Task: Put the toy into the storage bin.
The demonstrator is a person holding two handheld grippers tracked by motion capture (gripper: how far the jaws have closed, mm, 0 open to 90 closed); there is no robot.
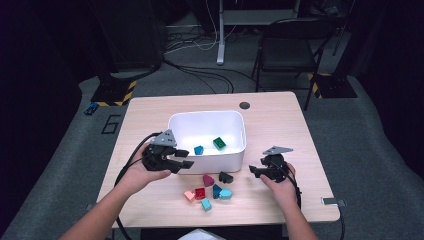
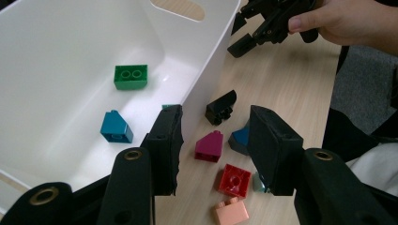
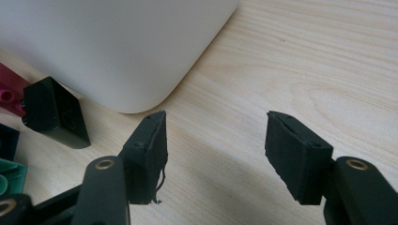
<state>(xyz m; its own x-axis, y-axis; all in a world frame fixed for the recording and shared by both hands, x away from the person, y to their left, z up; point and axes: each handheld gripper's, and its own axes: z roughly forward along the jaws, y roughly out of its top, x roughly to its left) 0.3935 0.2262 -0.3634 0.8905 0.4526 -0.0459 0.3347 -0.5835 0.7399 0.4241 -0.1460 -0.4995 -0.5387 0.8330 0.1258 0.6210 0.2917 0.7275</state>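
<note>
Left gripper held at the white bin's near-left corner, jaws apart, nothing gripped. Two bricks counted inside the bin: blue, green. Seven bricks clustered near the table's front edge. Right gripper empty, jaws apart.

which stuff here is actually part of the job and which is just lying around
Part of the job:
- white bin, with a green brick and a blue brick in it
- loose bricks on the table: magenta, black, red, peach
- left gripper and right gripper, both open

Just lying about:
- folding chair
- floor cables
</note>
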